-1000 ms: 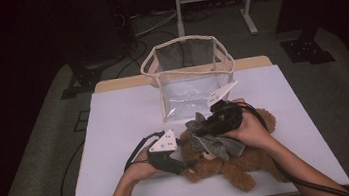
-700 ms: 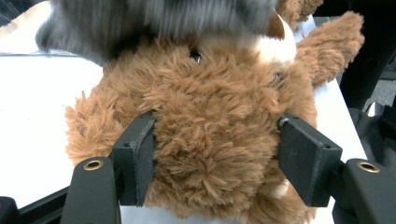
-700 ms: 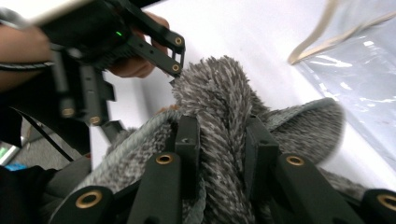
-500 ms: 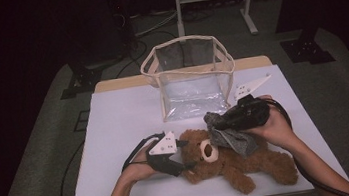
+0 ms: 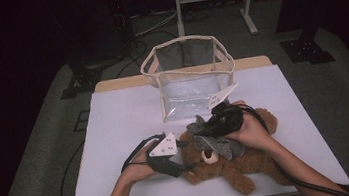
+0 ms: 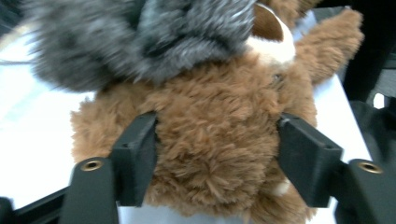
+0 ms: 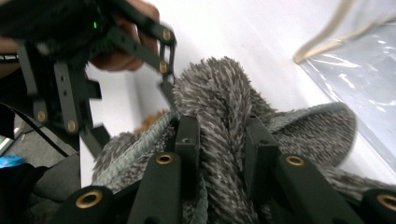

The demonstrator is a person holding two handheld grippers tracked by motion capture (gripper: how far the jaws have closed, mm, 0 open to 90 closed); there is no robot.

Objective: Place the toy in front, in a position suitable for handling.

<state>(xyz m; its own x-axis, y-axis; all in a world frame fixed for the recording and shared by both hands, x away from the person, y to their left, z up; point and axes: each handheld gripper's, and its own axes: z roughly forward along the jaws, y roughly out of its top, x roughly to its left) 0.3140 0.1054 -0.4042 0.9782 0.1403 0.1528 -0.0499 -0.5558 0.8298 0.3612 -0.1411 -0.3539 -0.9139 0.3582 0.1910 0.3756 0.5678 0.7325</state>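
Your left gripper (image 5: 183,166) sits at the head of the brown teddy bear (image 5: 231,164), which lies on the white surface (image 5: 124,119) near its front edge, just in front of the clear bag (image 5: 189,78). In the left gripper view your fingers (image 6: 135,156) stand on both sides of the bear's head (image 6: 215,140), partly open, fur bulging between them; they have just been opening a little, and it looks like both pads touch the fur (grip looks light, hard to say how firm). Your right gripper (image 5: 205,128) is above the bear's head and chest, nose pointing toward your left gripper. Its fingers (image 7: 187,140) are nearly closed and pinch a fold of the grey furry cloth (image 7: 219,107), the tuft standing up between them. In the high view that grey cloth (image 5: 218,143) drapes over the bear's face and upper body, touching it. The right gripper view also has your left gripper (image 7: 93,70) farther off, with your hand behind it, and a corner of the clear bag (image 7: 359,70) at the right edge. The bag stands upright, mouth open, well back from the surface's front edge.
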